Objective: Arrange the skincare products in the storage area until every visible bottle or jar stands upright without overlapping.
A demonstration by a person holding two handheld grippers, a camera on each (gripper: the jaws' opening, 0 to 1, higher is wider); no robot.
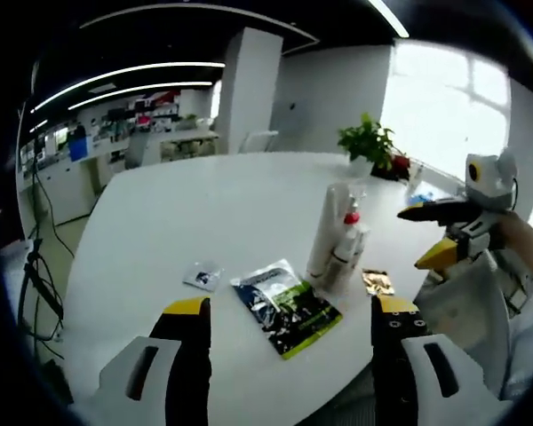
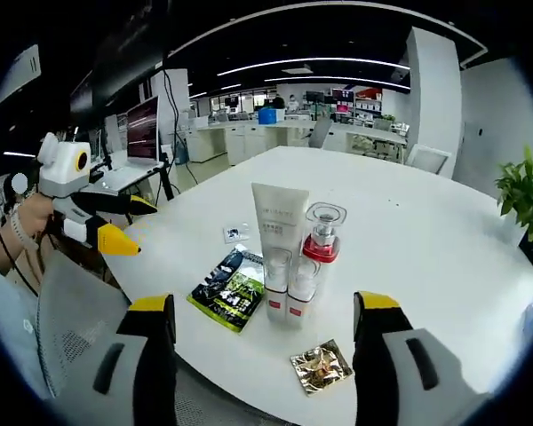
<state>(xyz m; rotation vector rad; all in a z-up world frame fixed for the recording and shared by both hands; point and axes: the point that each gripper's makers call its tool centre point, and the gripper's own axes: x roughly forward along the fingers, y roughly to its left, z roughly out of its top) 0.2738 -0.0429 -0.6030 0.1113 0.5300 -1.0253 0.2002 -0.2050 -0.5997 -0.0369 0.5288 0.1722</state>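
I see a round white table in an open office; bottles stand clustered upright mid-table beside a green sachet. Label writing is too small to read. My left gripper and right gripper hang released, holding nothing.

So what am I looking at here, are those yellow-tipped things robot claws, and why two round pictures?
No robot: a person holds a two-jaw tool in each hand, with a camera riding on each. The left gripper looks across a white table; the right gripper sees it from the opposite side. Both are open and hold nothing. On the table stand a white tube and a red-collared pump bottle among smaller bottles, beside a green-and-black pouch, a gold sachet and a small white sachet.
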